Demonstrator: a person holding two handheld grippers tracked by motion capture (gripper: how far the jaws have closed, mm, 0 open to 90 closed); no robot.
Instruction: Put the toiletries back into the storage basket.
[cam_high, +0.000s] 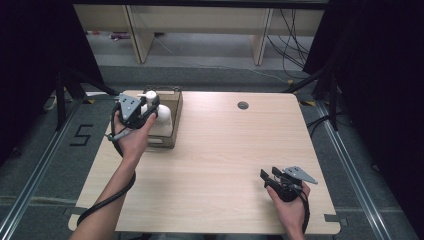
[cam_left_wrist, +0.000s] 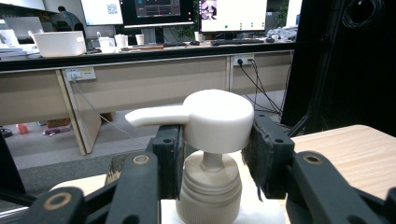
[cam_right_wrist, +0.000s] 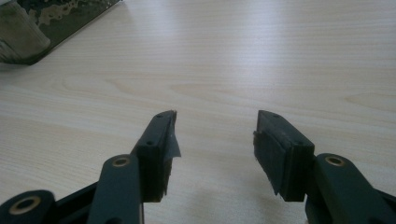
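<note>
A white pump bottle (cam_high: 162, 119) stands upright in an open brown cardboard box (cam_high: 176, 102) at the table's far left. My left gripper (cam_high: 150, 104) is over the box, shut on the bottle's pump head (cam_left_wrist: 217, 119). Both black pads (cam_left_wrist: 170, 154) press the round cap's sides, and the nozzle points left in the left gripper view. The beige collar (cam_left_wrist: 210, 189) shows below the cap. My right gripper (cam_high: 267, 175) rests low near the table's front right, open. Between its jaws (cam_right_wrist: 215, 135) there is nothing but bare wood.
The light wooden table (cam_high: 225, 150) has a round cable hole (cam_high: 243, 105) at the back. The box's dark corner (cam_right_wrist: 42, 23) lies far off in the right gripper view. Black frame legs (cam_high: 62, 95) stand left and right; desks (cam_high: 200, 25) stand beyond.
</note>
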